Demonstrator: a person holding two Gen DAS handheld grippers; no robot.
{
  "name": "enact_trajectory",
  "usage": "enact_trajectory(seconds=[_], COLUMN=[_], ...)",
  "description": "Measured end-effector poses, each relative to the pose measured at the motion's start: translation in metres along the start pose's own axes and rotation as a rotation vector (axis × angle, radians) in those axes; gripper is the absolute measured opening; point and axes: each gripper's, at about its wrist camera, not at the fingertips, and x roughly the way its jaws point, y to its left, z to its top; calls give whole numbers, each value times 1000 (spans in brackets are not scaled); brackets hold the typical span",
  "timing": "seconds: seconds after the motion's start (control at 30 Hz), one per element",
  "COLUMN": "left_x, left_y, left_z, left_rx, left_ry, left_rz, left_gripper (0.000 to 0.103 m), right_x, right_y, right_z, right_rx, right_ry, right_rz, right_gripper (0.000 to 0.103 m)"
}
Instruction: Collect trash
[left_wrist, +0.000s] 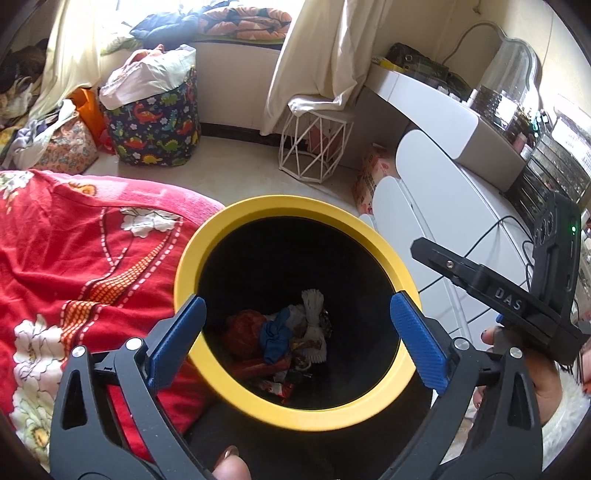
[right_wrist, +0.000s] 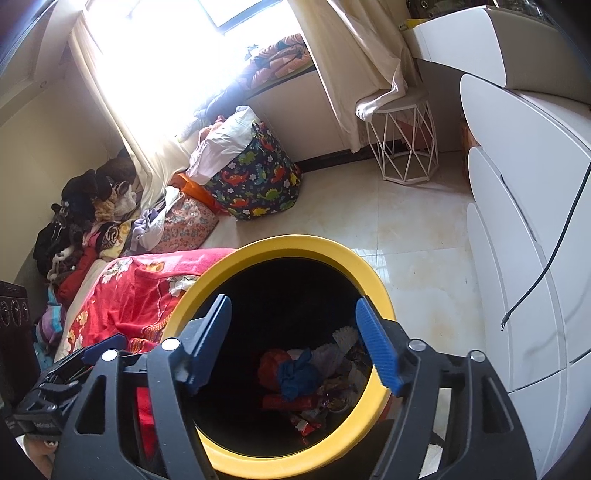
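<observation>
A black trash bin with a yellow rim (left_wrist: 229, 218) stands on the floor beside the bed; it also shows in the right wrist view (right_wrist: 373, 273). Inside lies a pile of trash (left_wrist: 284, 343): red and blue crumpled pieces, white paper, wrappers, also visible in the right wrist view (right_wrist: 306, 380). My left gripper (left_wrist: 295, 336) hovers over the bin's mouth, open and empty. My right gripper (right_wrist: 295, 343) hovers over the same bin, open and empty. The right gripper's body (left_wrist: 517, 295) shows at the right in the left wrist view.
A bed with a red floral blanket (left_wrist: 85, 258) lies left of the bin. A dinosaur-print basket (left_wrist: 155, 125) and a white wire stool (left_wrist: 314, 147) stand by the far wall. White drawers (right_wrist: 524, 221) with a dangling cable (right_wrist: 546, 266) are at the right.
</observation>
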Motion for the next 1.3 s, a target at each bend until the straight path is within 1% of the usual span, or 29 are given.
enact_trajectory(seconds=[0.13, 0.23, 0.43, 0.67, 1.0, 1.3], left_x=[-7, -11, -20, -33, -61, -77], left_y=[7, 12, 22, 37, 56, 64], left_z=[1, 2, 2, 1, -5, -12], left_rx=[-17, -32, -57, -75, -106, -125], left_ry=[-14, -23, -42, -65, -116, -141], left_rz=[16, 27, 51, 83, 165, 199], left_gripper=[92, 92, 92, 92, 92, 92], right_x=[-5, -7, -9, -14, -17, -19], right_y=[4, 7, 14, 25, 56, 76], right_z=[1, 2, 2, 0, -7, -15], right_rx=[-8, -14, -29, -63, -152, -210], right_ry=[-15, -19, -21, -25, -32, -33], right_rz=[-1, -4, -7, 2, 30, 51], right_gripper=[80, 85, 89, 92, 96, 96])
